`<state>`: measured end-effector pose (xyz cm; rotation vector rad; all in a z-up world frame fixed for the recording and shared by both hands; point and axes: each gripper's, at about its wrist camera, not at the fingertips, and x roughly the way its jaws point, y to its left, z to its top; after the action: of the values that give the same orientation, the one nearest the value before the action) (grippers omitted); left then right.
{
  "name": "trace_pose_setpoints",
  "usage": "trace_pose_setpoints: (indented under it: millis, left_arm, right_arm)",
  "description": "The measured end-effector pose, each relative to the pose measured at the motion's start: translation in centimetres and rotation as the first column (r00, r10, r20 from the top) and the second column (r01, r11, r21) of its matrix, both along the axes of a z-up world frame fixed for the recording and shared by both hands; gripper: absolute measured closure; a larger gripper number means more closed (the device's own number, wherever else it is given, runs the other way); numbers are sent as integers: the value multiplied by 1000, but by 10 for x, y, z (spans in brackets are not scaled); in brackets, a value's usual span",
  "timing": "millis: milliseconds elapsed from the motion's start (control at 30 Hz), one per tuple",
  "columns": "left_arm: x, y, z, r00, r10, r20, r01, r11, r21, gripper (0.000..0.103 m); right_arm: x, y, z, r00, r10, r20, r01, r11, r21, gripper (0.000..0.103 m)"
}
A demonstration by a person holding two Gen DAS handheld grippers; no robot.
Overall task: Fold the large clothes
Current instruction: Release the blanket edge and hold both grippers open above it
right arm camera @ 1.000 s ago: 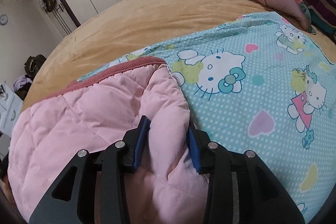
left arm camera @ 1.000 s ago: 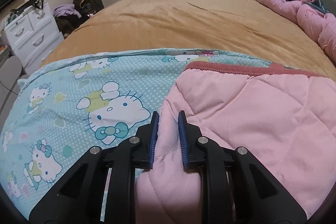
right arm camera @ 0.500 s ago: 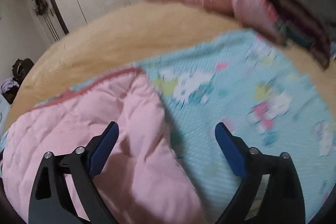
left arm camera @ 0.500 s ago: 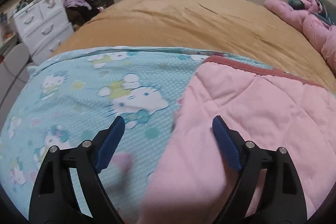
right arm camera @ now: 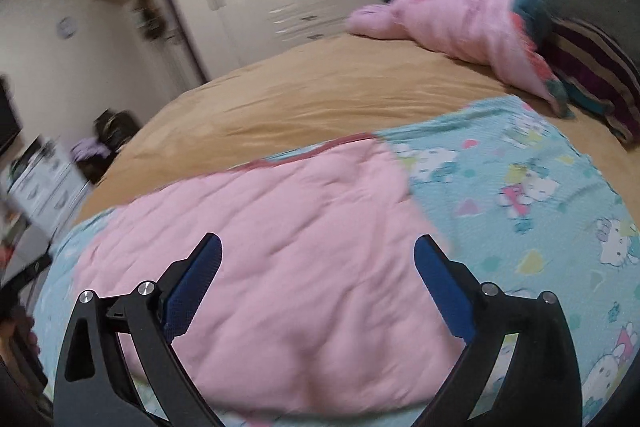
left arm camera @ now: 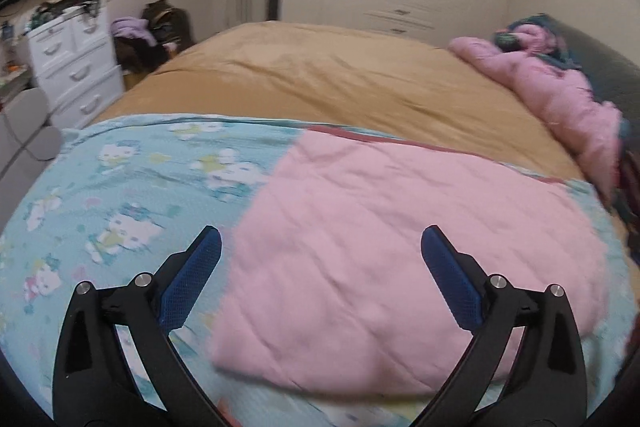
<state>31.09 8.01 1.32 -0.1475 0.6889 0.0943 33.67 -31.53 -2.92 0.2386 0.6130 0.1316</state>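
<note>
Both released since a second ago: left hand-held gripper (left arm camera: 320,251) and right hand-held gripper (right arm camera: 318,253) spread wide, empty, lifted back above pink quilted flap (left arm camera: 400,247). Flap lies folded over cartoon-print blue quilt (left arm camera: 120,187), frame centre, on tan bed (left arm camera: 340,79). Pink bedding heap (right arm camera: 460,19) upper right.

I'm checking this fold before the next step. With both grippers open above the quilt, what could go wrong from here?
1. The pink flap lies puffy and wrinkled on the blue side; ungripped, it may spring back or slide.
2. Its near edge looks uneven, so the next fold could come out skewed.
3. The left gripper and right gripper hang open over the flap's middle, not at the edge; a regrasp here might bunch only the top layer.
</note>
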Motion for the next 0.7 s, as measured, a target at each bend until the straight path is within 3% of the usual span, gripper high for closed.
trace_pose_setpoints:
  millis: [67, 133, 167, 233, 300, 400, 467, 567, 700]
  left_arm:
    - [-6, -19, -4, 999, -45, -2, 45, 999, -21, 9]
    - [-6, -38, -12, 995, -97, -11, 97, 995, -33, 12]
    - [-4, -48, -16, 992, -128, -15, 127, 991, -43, 18]
    - [3, -68, -31, 980, -194, -39, 191, 979, -67, 43]
    - [10, -82, -43, 971, -228, -68, 224, 973, -50, 51]
    - [29, -93, -78, 958, -245, -147, 249, 968, 8, 51]
    - [38, -91, -95, 953, -248, -173, 249, 968, -14, 51]
    - [44, -93, -101, 953, -249, -175, 251, 968, -11, 51]
    - [45, -94, -109, 956, -240, -170, 243, 970, -3, 51]
  right_arm:
    - [-16, 21, 4, 998, 5, 57, -4, 999, -33, 14]
    - [-17, 39, 1, 999, 33, 35, -32, 999, -27, 22]
    - [-15, 45, -2, 999, 37, 13, -37, 999, -32, 27]
    - [-6, 61, -12, 999, 34, -37, -37, 997, -62, 38]
    - [-2, 71, -23, 998, 27, -57, -31, 997, -74, 39]
    - [14, 81, -42, 993, 42, -108, -48, 997, -56, 39]
    - [25, 90, -58, 983, 45, -179, -65, 992, -109, 39]
    - [39, 94, -75, 971, 23, -239, -54, 991, -125, 38]
    - [43, 99, -93, 971, 8, -240, -43, 989, -139, 37]
